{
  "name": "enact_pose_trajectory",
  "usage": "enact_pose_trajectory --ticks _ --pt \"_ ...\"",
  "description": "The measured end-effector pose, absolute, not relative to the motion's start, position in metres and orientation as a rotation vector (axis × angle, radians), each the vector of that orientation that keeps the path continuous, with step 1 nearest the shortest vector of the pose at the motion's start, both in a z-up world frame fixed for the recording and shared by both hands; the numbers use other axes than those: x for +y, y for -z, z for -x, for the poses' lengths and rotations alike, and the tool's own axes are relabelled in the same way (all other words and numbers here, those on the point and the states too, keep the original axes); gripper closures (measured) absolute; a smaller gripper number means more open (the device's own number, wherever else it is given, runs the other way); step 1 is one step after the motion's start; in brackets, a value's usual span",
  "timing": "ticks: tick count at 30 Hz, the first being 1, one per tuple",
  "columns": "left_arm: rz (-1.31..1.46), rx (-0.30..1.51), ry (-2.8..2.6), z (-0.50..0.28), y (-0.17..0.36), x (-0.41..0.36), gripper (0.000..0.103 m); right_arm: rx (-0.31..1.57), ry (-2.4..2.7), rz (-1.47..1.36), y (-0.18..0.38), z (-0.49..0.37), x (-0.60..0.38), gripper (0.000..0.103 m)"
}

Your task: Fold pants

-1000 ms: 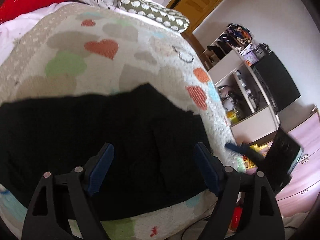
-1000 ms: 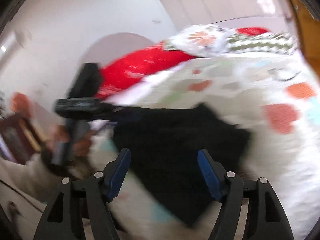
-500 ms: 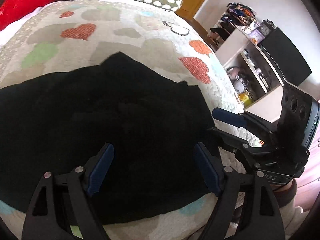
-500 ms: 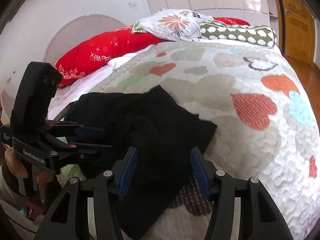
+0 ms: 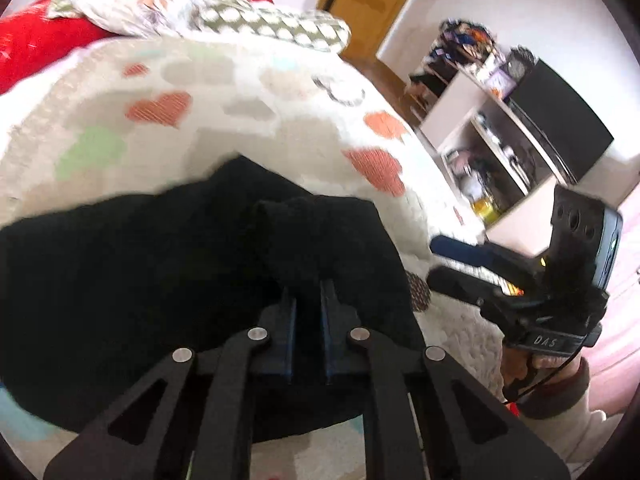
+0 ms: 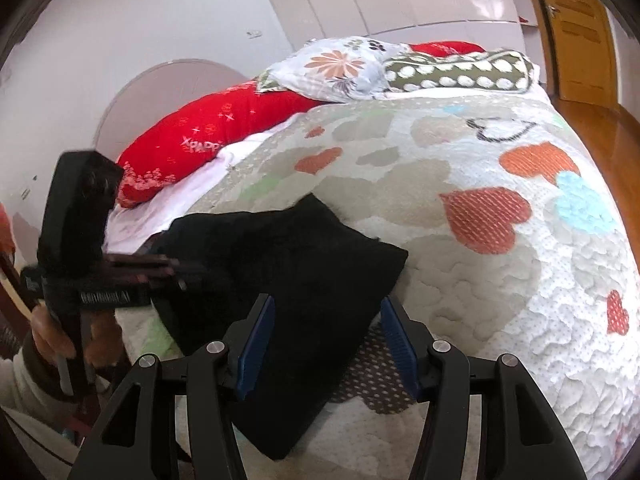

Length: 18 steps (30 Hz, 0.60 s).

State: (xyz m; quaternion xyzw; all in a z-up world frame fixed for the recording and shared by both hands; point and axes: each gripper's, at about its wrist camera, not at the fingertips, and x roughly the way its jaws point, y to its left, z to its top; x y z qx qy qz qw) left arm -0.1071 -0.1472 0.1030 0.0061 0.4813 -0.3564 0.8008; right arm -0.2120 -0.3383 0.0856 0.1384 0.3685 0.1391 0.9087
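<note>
Bed (image 6: pixel 500 280) covered by a quilted bedspread (image 6: pixel 440 168) with heart motifs. Black pants (image 6: pixel 304 264) lie rumpled near its front edge; a red pillow (image 6: pixel 208 140), a floral pillow (image 6: pixel 340 68) and a dotted pillow (image 6: pixel 460 72) rest at the far end.

Two close, downward wrist views, shared bed (image 5: pixel 248 80)

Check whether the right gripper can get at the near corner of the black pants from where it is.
Probably yes. The right gripper is open, with the black pants lying between and just ahead of its pads; nothing blocks them. The left gripper is shut on a raised fold further over.
</note>
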Motion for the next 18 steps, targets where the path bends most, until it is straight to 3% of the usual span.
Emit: enact_pose_trajectory --ticks 5,10,12,18 --pt "0.006 1.092 0.708 0.096 -0.087 -0.127 0.096 0.74 -0.358 -0.265 -0.09 0.2 -0.318 0.044" --pt "0.017 1.148 0.673 0.094 -0.061 -0.131 0.095 0.831 -0.362 -0.226 -0.058 0.17 -0.293 0.045" --pt "0.036 1.158 0.671 0.093 -0.061 -0.128 0.092 0.893 -0.332 -0.181 -0.044 0.164 -0.288 0.047" --pt "0.029 1.075 0.604 0.093 -0.083 -0.115 0.088 0.811 -0.346 -0.202 -0.066 0.161 -0.293 0.044"
